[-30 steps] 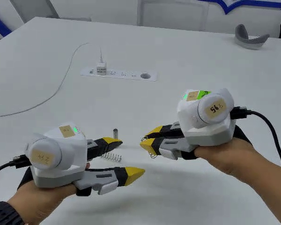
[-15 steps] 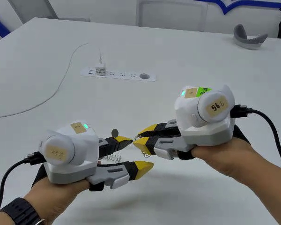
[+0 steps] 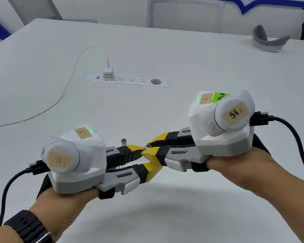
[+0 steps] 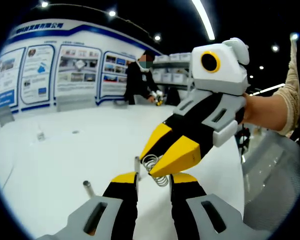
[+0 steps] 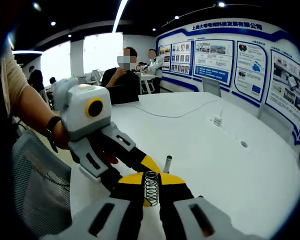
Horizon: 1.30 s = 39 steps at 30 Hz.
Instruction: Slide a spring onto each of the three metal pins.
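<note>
White surface, spring over its near middle, pinched in my right hand-held gripper, close beside a standing pin. My left hand-held gripper waits close by, a little open and empty, I think. Next I line the spring's hole over the pin's top.

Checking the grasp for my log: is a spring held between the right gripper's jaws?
Yes, the right gripper pinches an upright spring between its yellow jaws.

Head view: jaw tips of right gripper and left gripper overlap, covering the small steel coil spring. Short metal pin half hidden behind the left jaw. White cable cut by left edge.
</note>
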Tool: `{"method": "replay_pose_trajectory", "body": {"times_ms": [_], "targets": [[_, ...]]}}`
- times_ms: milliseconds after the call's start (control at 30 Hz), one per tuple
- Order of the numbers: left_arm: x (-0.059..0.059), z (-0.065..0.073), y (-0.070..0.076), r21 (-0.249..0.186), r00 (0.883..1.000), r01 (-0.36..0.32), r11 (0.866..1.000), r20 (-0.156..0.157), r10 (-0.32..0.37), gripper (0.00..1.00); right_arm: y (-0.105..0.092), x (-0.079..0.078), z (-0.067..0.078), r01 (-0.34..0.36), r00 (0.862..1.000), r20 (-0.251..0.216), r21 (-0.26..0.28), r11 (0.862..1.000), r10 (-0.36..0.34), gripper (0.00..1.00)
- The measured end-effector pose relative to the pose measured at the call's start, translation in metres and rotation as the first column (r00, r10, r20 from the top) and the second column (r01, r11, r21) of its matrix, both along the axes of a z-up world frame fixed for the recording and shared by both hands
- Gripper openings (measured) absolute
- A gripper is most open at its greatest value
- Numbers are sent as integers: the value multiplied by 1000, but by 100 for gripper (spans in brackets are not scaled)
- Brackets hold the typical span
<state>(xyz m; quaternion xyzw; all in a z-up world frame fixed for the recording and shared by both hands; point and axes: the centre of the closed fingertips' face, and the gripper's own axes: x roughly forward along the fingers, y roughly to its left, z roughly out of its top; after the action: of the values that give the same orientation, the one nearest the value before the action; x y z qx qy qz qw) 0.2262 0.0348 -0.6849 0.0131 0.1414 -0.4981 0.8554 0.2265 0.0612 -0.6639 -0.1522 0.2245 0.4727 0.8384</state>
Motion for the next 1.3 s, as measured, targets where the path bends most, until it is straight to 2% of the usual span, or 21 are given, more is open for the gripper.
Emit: {"method": "replay_pose_trajectory", "body": {"times_ms": [333, 833, 1133, 1300], "targets": [[1, 0, 2, 12, 1000, -5, 1000, 17, 5, 17, -2, 1, 1, 3, 1000, 8, 0, 1000, -3, 12], [4, 1, 8, 16, 1000, -13, 1000, 25, 13, 12, -8, 2, 3, 15, 1000, 14, 0, 1000, -15, 12], [4, 1, 9, 27, 999, -12, 1000, 33, 11, 17, -9, 2, 2, 16, 1000, 11, -4, 1000, -16, 12], [3, 1, 11, 28, 1000, -17, 999, 27, 16, 22, -11, 3, 3, 18, 1000, 12, -4, 1000, -18, 12]]}}
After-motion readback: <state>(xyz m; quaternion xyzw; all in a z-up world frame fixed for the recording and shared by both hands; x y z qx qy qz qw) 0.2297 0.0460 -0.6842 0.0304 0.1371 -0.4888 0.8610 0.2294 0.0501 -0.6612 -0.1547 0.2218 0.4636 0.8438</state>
